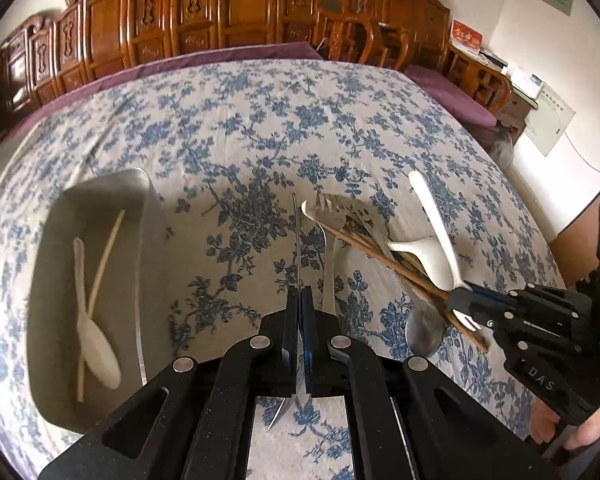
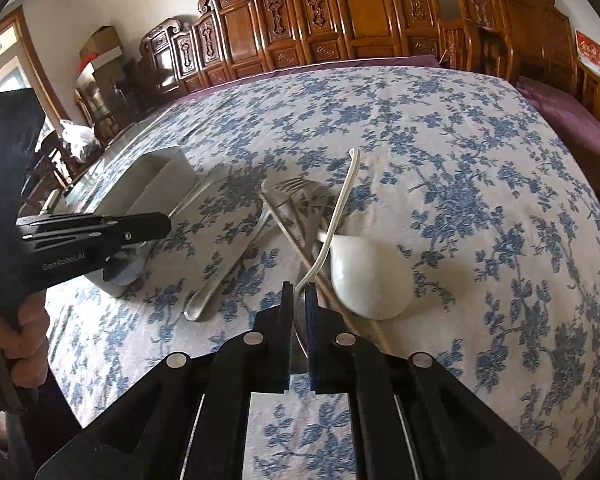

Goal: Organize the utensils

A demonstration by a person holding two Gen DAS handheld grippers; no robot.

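Note:
My left gripper (image 1: 300, 292) is shut on a thin metal knife (image 1: 297, 240), seen edge-on and lifted above the cloth. To its left, a grey tray (image 1: 152, 220) holds a white plastic spoon (image 1: 96, 340) crossed by a pale stick (image 1: 104, 256). My right gripper (image 2: 299, 288) is shut on a white plastic fork (image 2: 340, 208), its handle rising over the pile. The pile holds metal forks (image 2: 296, 192), brown chopsticks (image 1: 380, 256), a white ceramic spoon (image 2: 368, 280) and a metal spoon (image 1: 424, 332). The left gripper (image 2: 166, 222) hangs near the tray (image 2: 156, 188) in the right wrist view.
A blue-flowered cloth (image 1: 260, 120) covers the table. Carved wooden chairs (image 1: 220, 12) line its far edge, with a purple cushion (image 1: 452, 92) at the right. A hand (image 2: 24, 332) grips the left tool's handle.

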